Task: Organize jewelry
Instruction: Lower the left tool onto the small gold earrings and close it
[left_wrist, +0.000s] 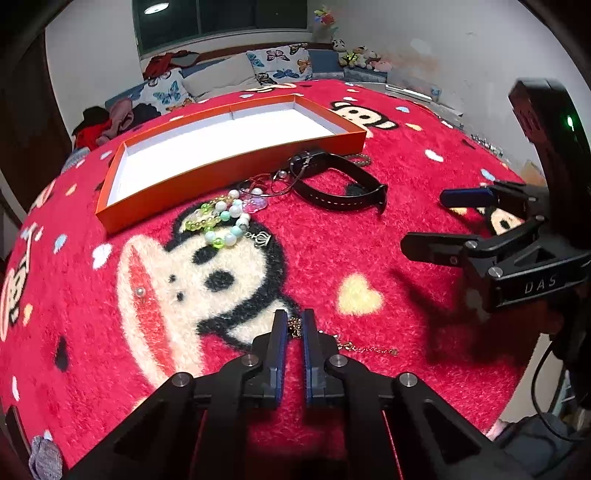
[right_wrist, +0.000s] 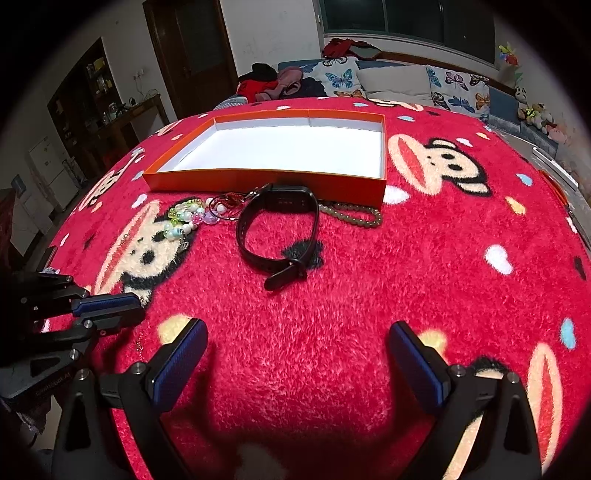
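From my seat, the biggest thing is the red blanket (left_wrist: 369, 236) with cartoon monkey faces, spread over the counter. At about 11 o'clock in the left wrist view lies the orange tray (left_wrist: 177, 175), shallow, white inside, nothing in it.

Just in front of the tray's near wall sits the black watch (right_wrist: 280, 229), strap buckled into a loop, face toward the tray. Touching its 9 o'clock side in the right wrist view is a tangle of thin hoops and red cord (right_wrist: 225, 206), and left of that the beaded bracelets (left_wrist: 221, 221), green, white and pale blue, with a small crown charm. At the watch's 3 o'clock, against the tray wall, lies a string of dull green beads (right_wrist: 354, 216). A single pearl pin (left_wrist: 139, 292) rests alone on the monkey's mouth.

My left gripper (left_wrist: 294, 325) is down at 6 o'clock, its blue pads pinched narrow on a thin gold chain (left_wrist: 365, 349), whose loose end trails off toward 3 o'clock across the blanket.

My right gripper (right_wrist: 297, 343) hangs wide over bare blanket, holding nothing, the watch at its 12 o'clock.
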